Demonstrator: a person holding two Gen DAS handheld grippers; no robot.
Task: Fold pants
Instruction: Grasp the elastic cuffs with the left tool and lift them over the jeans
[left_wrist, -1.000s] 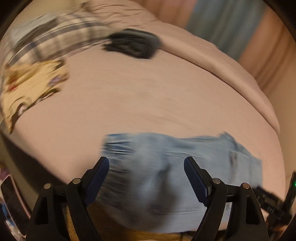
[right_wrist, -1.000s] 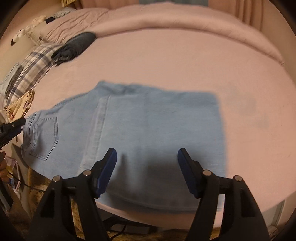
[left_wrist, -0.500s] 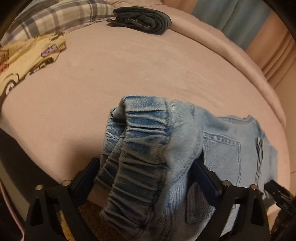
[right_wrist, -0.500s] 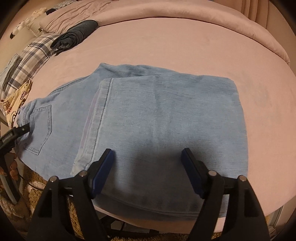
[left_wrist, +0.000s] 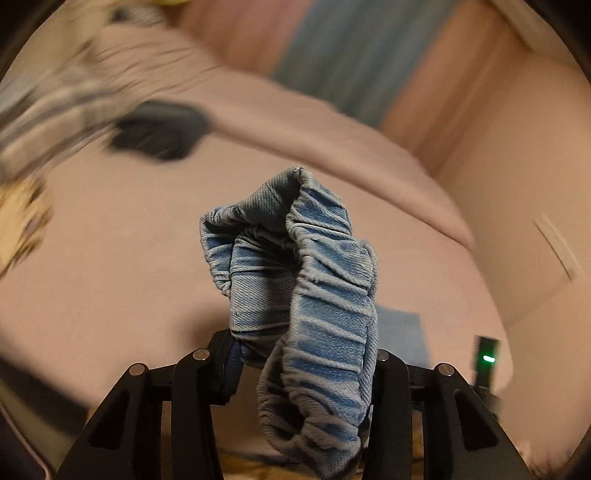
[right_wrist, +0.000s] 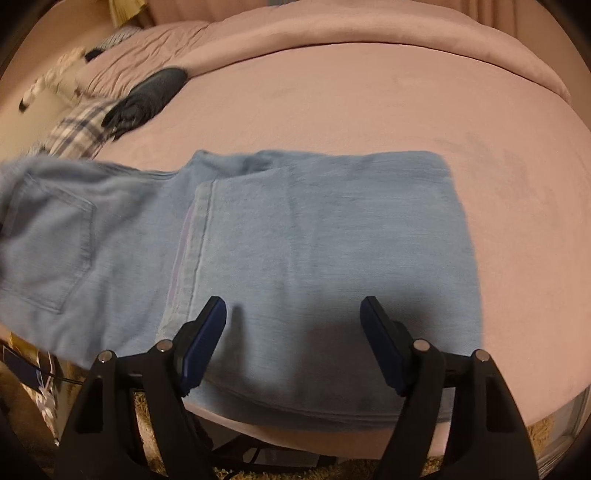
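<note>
Light blue denim pants (right_wrist: 295, 240) lie on the pink bed (right_wrist: 369, 92), the legs folded over into a rectangle and the seat with its back pocket (right_wrist: 55, 251) stretching left. In the left wrist view the gathered elastic waistband (left_wrist: 325, 295) is bunched between the jaws of my left gripper (left_wrist: 303, 350), which are closing on it and hold it up off the bed. My right gripper (right_wrist: 292, 306) hovers over the near edge of the folded legs. Its jaws are closing slightly but stand wide, with nothing pinched between them.
A dark folded garment (right_wrist: 151, 96) and a plaid cloth (right_wrist: 81, 125) lie at the bed's far left, near the pillows. Pink and blue curtains (left_wrist: 351, 55) hang behind the bed. The bed's near edge drops to a patterned rug (right_wrist: 44, 406).
My left gripper has closed on the waistband and lifted it off the bed, so the seat end of the pants rises at the left. The right gripper has barely shifted.
</note>
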